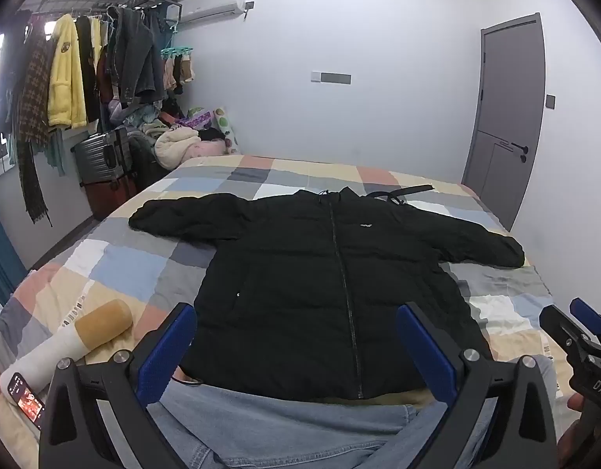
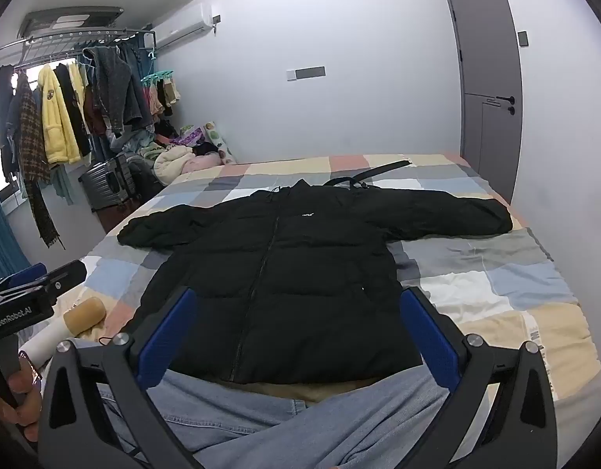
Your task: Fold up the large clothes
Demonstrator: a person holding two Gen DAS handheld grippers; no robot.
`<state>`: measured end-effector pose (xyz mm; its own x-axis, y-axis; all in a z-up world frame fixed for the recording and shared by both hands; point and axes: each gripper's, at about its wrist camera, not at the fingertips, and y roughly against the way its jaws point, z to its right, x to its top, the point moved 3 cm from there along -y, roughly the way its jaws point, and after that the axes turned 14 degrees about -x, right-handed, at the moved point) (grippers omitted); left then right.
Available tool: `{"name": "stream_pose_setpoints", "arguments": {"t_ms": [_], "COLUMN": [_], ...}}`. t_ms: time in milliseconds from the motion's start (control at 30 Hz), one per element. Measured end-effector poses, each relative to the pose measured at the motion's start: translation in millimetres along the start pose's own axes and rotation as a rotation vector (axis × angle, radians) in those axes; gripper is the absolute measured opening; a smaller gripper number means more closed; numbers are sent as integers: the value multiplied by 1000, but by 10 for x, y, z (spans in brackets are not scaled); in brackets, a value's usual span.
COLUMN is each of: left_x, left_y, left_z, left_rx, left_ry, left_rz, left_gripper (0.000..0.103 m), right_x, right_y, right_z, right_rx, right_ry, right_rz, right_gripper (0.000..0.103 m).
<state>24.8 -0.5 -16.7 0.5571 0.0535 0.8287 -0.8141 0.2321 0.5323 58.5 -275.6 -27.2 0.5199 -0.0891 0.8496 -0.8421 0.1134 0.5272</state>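
A black puffer jacket (image 1: 320,265) lies flat, front up and zipped, on the checkered bed (image 1: 117,265), both sleeves spread out sideways. It also shows in the right wrist view (image 2: 292,265). My left gripper (image 1: 296,320) is open and empty, held above the jacket's hem. My right gripper (image 2: 296,305) is open and empty, also above the hem. The right gripper shows at the right edge of the left wrist view (image 1: 578,336). The left gripper shows at the left edge of the right wrist view (image 2: 34,289).
Blue jeans legs (image 1: 281,430) are in front of the hem. A white and tan bottle (image 1: 77,340) and a phone (image 1: 27,398) lie at the near left. A clothes rack (image 1: 77,70), suitcases (image 1: 105,156) and a grey door (image 1: 507,117) stand beyond the bed.
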Motion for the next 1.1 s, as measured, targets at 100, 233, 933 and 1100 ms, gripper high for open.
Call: {"name": "stream_pose_setpoints", "arguments": {"t_ms": [100, 233, 933, 1100], "left_x": [0, 13, 68, 7], "left_y": [-12, -37, 23, 21], "left_z": [9, 4, -4, -15], "left_rx": [4, 2, 2, 5], "left_ry": [0, 10, 6, 7], "left_rz": [-5, -14, -4, 0], "left_gripper": [103, 103, 103, 103], "right_x": [1, -1, -47, -28], "right_y": [-9, -12, 24, 17], "right_z": [9, 17, -21, -35], "right_rx": [1, -4, -11, -7], "right_ry": [0, 4, 17, 20], "right_rz": [-4, 2, 13, 13], "right_gripper": [103, 103, 103, 103]}}
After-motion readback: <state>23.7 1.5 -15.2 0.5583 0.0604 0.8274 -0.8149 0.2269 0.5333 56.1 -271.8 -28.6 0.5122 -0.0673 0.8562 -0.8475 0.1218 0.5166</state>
